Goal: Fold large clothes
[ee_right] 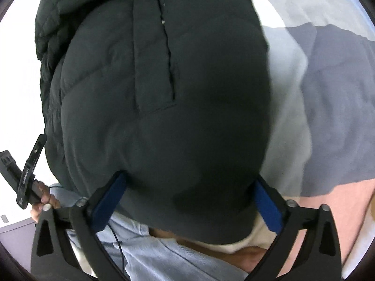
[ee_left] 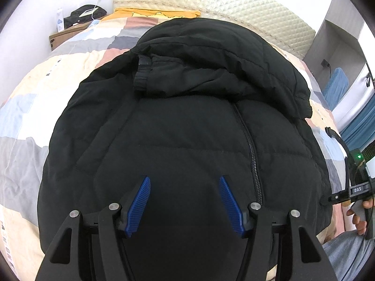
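Note:
A large black puffer jacket lies spread on the bed, zipper up, with a sleeve and its ribbed cuff folded across the upper part. My left gripper hovers over the jacket's lower front, left of the zipper, with its blue pads apart and nothing pinched. In the right wrist view the jacket bulges between the widely spread fingers of my right gripper. Its pads stand beside the fabric without clamping it. Each view shows the other gripper at its edge, held in a hand.
The bed carries a patchwork duvet in beige, grey, blue and pink. A quilted headboard and a yellow cloth lie beyond the jacket. A nightstand with a black bag is far left. The person's light blue trousers are close below.

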`<state>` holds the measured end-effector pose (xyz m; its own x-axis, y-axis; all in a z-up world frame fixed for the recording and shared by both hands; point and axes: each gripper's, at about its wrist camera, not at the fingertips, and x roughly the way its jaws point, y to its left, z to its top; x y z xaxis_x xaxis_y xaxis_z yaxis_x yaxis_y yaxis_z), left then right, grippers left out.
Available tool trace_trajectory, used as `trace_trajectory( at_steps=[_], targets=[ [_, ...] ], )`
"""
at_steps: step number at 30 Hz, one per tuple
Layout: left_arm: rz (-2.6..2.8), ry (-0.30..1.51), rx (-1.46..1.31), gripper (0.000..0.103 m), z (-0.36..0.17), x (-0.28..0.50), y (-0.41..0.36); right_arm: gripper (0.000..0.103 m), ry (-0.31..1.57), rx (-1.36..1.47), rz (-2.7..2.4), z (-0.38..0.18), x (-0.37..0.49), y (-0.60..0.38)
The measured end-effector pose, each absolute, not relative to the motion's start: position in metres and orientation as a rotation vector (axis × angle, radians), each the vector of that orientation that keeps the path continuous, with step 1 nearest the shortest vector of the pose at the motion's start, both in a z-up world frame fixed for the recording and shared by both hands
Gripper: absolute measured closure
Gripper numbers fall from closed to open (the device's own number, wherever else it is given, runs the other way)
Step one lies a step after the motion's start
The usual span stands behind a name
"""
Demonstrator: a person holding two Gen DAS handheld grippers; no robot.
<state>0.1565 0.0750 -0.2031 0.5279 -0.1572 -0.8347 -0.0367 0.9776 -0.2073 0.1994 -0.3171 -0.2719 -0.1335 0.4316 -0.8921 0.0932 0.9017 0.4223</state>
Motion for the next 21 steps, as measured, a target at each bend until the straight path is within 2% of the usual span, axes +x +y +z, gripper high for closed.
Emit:
trace_trajectory(
  at_steps=[5, 7, 8, 11, 13, 15, 18, 21],
  targets=[
    [-0.075, 1.022, -0.212, 0.042, -0.206, 0.159, 0.076, 0.000, 1.696, 0.448, 0.227, -0.277, 0.199, -0.327],
    [-0.077, 1.024, -0.216, 0.042, -0.207, 0.160, 0.077, 0.004, 1.691, 0.473, 0.231, -0.277, 0.199, -0.329],
    [-0.079, 1.027, -0.220, 0.042, -0.208, 0.160, 0.077, 0.017, 1.682, 0.479, 0.288, -0.275, 0.199, -0.323],
    [-0.099, 1.024, -0.243, 0.042, -0.209, 0.160, 0.080, 0.020, 1.663, 0.421, 0.438, -0.266, 0.196, -0.297],
    [-0.101, 1.032, -0.256, 0.042, -0.210, 0.159, 0.082, 0.031, 1.654, 0.400, 0.443, -0.264, 0.195, -0.293],
    [-0.106, 1.039, -0.279, 0.042, -0.212, 0.159, 0.085, 0.053, 1.627, 0.415, 0.448, -0.259, 0.195, -0.297],
    [-0.115, 1.043, -0.306, 0.042, -0.212, 0.159, 0.088, 0.073, 1.558, 0.415, 0.468, -0.244, 0.196, -0.294],
    [-0.147, 1.060, -0.309, 0.042, -0.212, 0.162, 0.090, 0.082, 1.505, 0.417, 0.482, -0.234, 0.196, -0.291]
  ],
)
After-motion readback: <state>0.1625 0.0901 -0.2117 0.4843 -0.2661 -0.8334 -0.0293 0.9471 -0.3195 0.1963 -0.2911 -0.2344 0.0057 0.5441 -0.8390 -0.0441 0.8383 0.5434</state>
